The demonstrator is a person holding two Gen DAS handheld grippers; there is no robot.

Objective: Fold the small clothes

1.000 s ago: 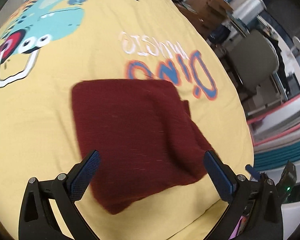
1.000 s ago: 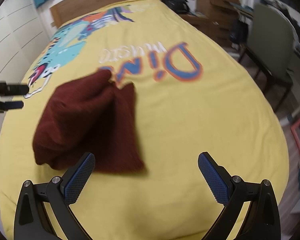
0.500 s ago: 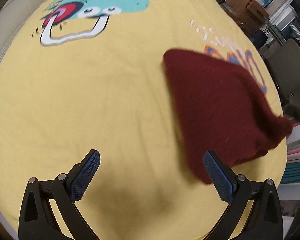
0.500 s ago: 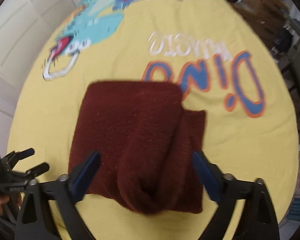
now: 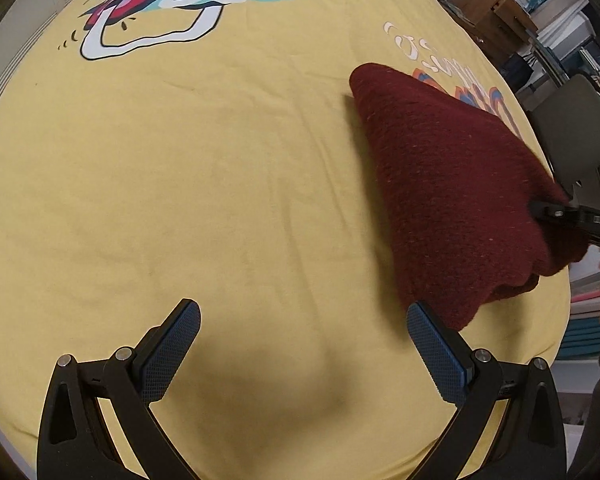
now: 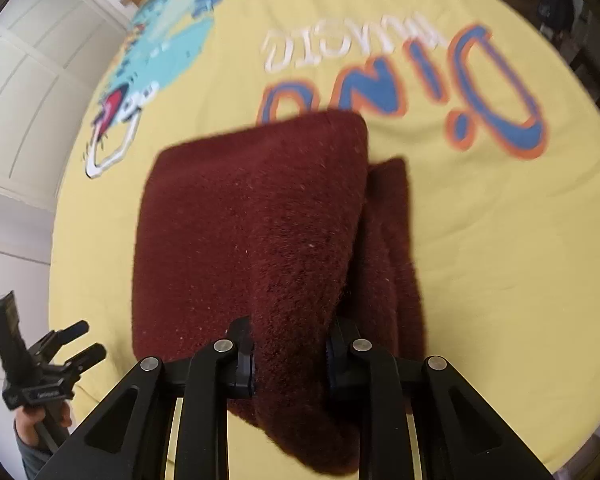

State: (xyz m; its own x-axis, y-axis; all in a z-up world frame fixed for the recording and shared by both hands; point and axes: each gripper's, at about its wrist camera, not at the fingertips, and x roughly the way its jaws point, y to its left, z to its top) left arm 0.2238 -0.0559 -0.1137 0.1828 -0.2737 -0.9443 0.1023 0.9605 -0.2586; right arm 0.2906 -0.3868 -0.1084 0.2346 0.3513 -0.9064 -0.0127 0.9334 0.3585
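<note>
From my left wrist view, the left tongs [image 5: 302, 334] gape wide and empty over the yellow bedspread [image 5: 180, 184]; the maroon knit garment [image 5: 452, 192] lies right, covering most lettering. In the right wrist view, blurred, I read "Dino" upside down; the right tongs [image 6: 290, 354] are clamped on the garment's near edge.

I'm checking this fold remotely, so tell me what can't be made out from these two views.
- Right gripper pads: right wrist view, buried in the maroon garment.
- Garment type: both views, folded; right wrist view also blurred.
- Garment's underside layers: hidden by its top layer.
- Bedspread lettering: left wrist view, partly covered by the garment.
</note>
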